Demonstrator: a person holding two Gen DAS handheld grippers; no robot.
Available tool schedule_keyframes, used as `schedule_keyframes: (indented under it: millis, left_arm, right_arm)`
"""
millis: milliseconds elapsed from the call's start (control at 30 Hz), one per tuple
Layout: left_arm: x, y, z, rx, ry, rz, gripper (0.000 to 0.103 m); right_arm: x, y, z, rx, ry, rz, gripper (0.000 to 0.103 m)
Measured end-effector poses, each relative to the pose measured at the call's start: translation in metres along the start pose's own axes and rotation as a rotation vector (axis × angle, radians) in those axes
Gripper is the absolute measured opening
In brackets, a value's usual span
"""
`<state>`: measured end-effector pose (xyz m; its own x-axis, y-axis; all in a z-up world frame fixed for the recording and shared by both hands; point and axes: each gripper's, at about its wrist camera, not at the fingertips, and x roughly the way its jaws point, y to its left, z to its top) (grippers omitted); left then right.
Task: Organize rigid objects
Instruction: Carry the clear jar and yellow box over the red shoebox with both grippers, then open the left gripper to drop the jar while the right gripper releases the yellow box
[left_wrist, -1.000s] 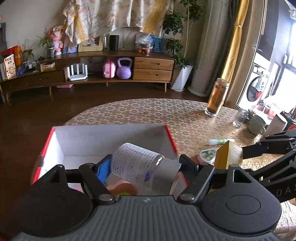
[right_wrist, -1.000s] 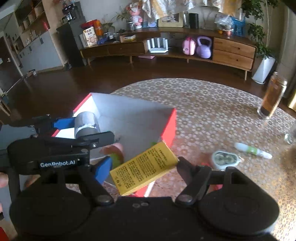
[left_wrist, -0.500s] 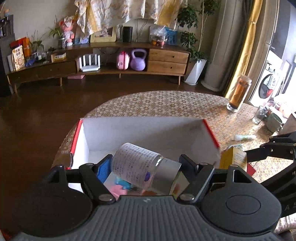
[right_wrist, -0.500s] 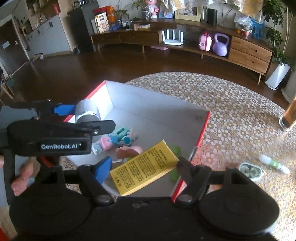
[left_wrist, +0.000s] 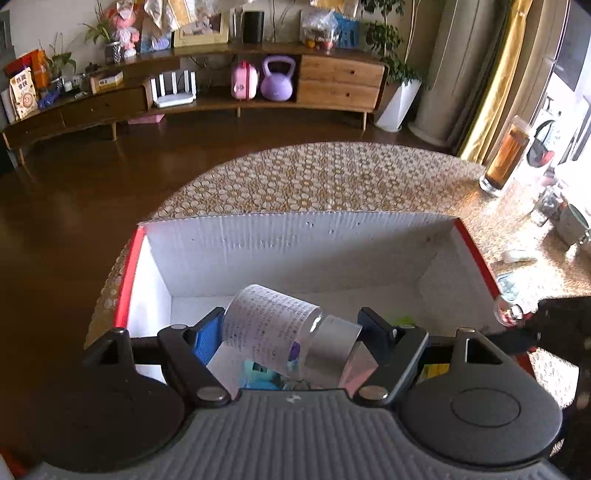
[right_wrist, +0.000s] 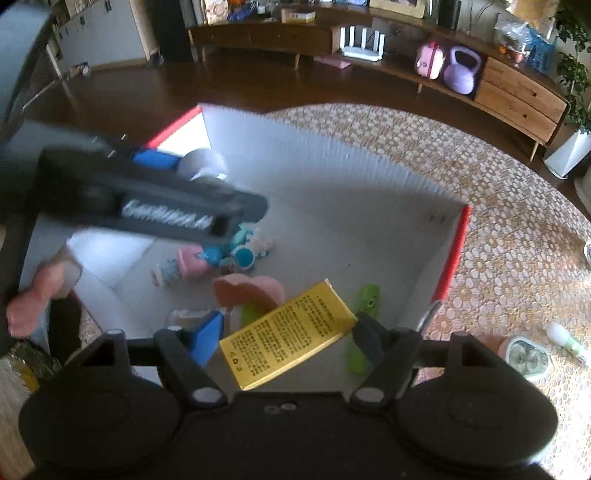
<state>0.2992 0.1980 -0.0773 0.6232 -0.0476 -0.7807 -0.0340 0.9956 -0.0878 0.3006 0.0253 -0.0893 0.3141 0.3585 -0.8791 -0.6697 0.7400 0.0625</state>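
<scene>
My left gripper (left_wrist: 291, 332) is shut on a clear bottle (left_wrist: 273, 332) with a printed label and a silver cap, held slantwise over the open white box with red edges (left_wrist: 295, 240). My right gripper (right_wrist: 286, 332) is shut on a flat yellow box (right_wrist: 288, 336) with black print, tilted above the same white box (right_wrist: 332, 173). In the right wrist view the left gripper (right_wrist: 177, 170) crosses the upper left, blurred, with the bottle's cap showing. Small toys lie on the box floor: a blue and pink figure (right_wrist: 218, 258), a pink piece (right_wrist: 251, 290), a green piece (right_wrist: 367, 299).
The box sits on a round patterned table (left_wrist: 332, 177). On the table at the right stand a tall amber jar (left_wrist: 506, 155), a white tube (right_wrist: 565, 341) and a small round tin (right_wrist: 524, 358). A hand (right_wrist: 40, 295) holds the left tool. A wooden sideboard (left_wrist: 221, 96) stands behind.
Both grippers have moved over the white box and tilted down toward its inside, each still holding its object. The box now fills the middle of both views.
</scene>
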Motion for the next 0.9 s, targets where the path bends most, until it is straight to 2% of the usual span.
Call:
schedule_keyframes:
  millis: [133, 367, 733, 900]
  left_arm:
    - [0.019, -0.007, 0.010, 0.035, 0.036, 0.041, 0.078]
    - [0.046, -0.015, 0.017, 0.048, 0.122, 0.026, 0.078]
    - [0.078, -0.015, 0.012, 0.038, 0.257, 0.028, 0.078]
    - [0.083, -0.017, 0.011, 0.057, 0.282, 0.032, 0.078]
  right_arm:
    - [0.013, 0.003, -0.001, -0.019, 0.025, -0.003, 0.076]
    - [0.021, 0.012, 0.002, -0.072, 0.030, -0.018, 0.076]
    - [0.030, 0.015, 0.006, -0.066, 0.048, 0.011, 0.076]
    - [0.028, 0.015, 0.006, -0.063, 0.048, 0.021, 0.077]
